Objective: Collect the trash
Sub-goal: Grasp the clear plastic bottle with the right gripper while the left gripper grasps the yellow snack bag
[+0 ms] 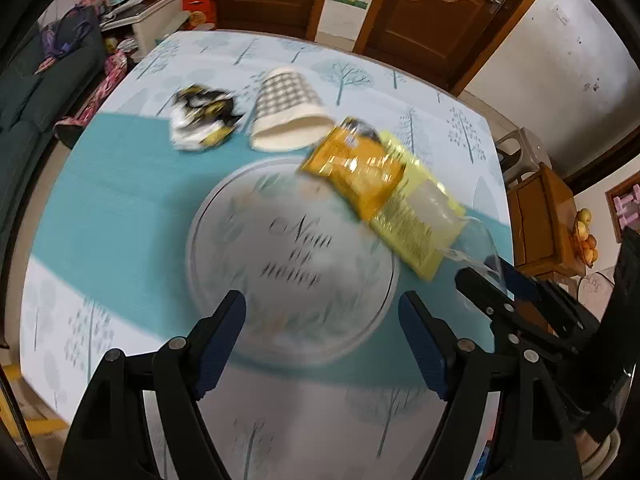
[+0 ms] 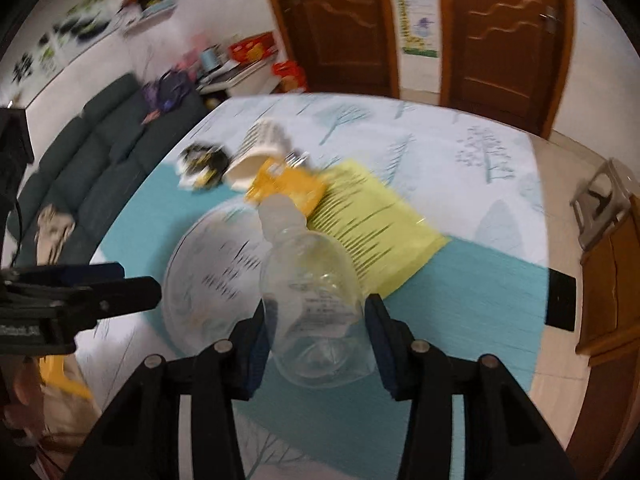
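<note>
My right gripper [image 2: 316, 328] is shut on a clear plastic bottle [image 2: 316, 300], held just above the table with its white cap pointing away. My left gripper [image 1: 322, 320] is open and empty above a round white plate [image 1: 288, 264] with script lettering; the plate also shows in the right wrist view [image 2: 208, 272]. Beyond the plate lie an orange snack wrapper [image 1: 356, 168], a yellow wrapper [image 1: 416, 220], a tipped checked paper cup [image 1: 288, 112] and a crumpled black-and-yellow wrapper [image 1: 200, 116]. The frames are motion-blurred.
The table [image 1: 120, 208] has a tree-print cloth with a teal runner. A dark sofa [image 2: 104, 168] stands left, a wooden cabinet [image 1: 540, 220] and a stool [image 2: 604, 200] right, and brown doors [image 1: 432, 8] behind.
</note>
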{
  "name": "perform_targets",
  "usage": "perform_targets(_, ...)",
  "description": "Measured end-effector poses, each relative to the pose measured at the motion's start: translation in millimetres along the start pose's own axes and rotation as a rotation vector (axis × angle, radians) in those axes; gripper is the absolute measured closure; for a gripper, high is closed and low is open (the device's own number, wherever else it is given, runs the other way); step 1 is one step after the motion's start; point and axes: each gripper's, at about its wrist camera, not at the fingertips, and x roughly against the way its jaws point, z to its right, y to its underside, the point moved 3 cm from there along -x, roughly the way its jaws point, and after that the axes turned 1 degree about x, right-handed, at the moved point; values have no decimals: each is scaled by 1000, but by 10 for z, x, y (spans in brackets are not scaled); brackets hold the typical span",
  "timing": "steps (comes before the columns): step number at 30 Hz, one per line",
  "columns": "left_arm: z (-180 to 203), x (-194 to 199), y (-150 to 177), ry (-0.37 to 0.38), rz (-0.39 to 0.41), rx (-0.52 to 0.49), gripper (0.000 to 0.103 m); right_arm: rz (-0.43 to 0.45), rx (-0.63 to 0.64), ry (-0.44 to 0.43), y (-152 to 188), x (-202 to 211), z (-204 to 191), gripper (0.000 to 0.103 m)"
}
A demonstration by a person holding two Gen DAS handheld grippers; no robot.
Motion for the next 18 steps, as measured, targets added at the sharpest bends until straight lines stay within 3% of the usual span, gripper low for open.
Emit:
perform_targets(4, 128, -223, -295, -4, 7, 4, 25, 18, -82, 36, -166, -101, 248, 58)
perform_targets(11, 217, -598, -694, 17, 14, 100, 6, 66, -185, 70, -380, -266, 527, 58)
perform_targets(18, 147, -941, -915, -10, 1, 240, 5, 74, -198, 65, -507, -440, 569, 58)
